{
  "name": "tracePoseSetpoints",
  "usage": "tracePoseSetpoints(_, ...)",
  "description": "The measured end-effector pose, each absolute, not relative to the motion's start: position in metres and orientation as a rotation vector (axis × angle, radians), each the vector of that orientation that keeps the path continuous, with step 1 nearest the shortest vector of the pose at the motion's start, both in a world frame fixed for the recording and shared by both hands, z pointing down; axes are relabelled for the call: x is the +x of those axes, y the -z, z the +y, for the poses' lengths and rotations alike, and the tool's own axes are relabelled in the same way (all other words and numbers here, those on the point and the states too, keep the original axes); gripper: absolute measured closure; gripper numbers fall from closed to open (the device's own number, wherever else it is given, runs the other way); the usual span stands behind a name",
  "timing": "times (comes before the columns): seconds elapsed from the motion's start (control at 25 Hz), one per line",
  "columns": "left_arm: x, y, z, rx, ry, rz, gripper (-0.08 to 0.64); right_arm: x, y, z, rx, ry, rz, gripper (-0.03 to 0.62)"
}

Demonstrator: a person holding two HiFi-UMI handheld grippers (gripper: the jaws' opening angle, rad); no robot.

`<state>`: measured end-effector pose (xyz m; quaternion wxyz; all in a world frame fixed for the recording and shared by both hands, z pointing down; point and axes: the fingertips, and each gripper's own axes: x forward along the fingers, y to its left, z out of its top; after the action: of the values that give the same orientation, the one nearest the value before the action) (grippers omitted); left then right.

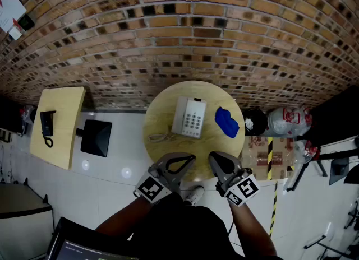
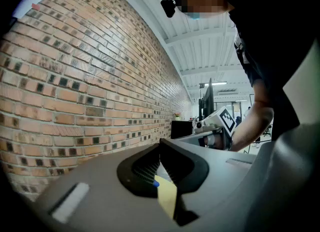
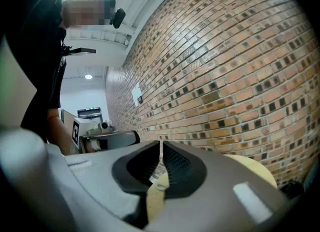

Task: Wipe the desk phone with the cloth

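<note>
A white desk phone lies in the middle of the round wooden table, its coiled cord trailing to the left. To the right of the phone lies a crumpled blue cloth. My left gripper hovers over the table's near edge, short of the phone, jaws together and empty. My right gripper is beside it, below the cloth, also shut and empty. In the left gripper view the jaws meet at the tips; a sliver of table and blue shows between them. The right gripper view shows the same closed jaws.
A brick wall rises behind the table. A yellow side table with a black handset stands at the left, with a dark panel beside it. Plastic bags and a cardboard box crowd the right.
</note>
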<state>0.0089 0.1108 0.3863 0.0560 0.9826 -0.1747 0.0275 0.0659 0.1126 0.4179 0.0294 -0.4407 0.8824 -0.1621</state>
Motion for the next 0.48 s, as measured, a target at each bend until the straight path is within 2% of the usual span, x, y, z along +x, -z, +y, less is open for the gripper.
tracePoseSetpoints(0.32,0.028,-0.405,0.071,3.004,-0.097,-0.476,0.565,0.102,-0.473,0.06,-1.513,0.545,2.747,0.571)
tracePoseSetpoints(0.48,0.035,-0.414,0.054,3.0,-0.102,-0.445,0.565,0.125,-0.516,0.031,-1.618,0.616,2.784,0.496)
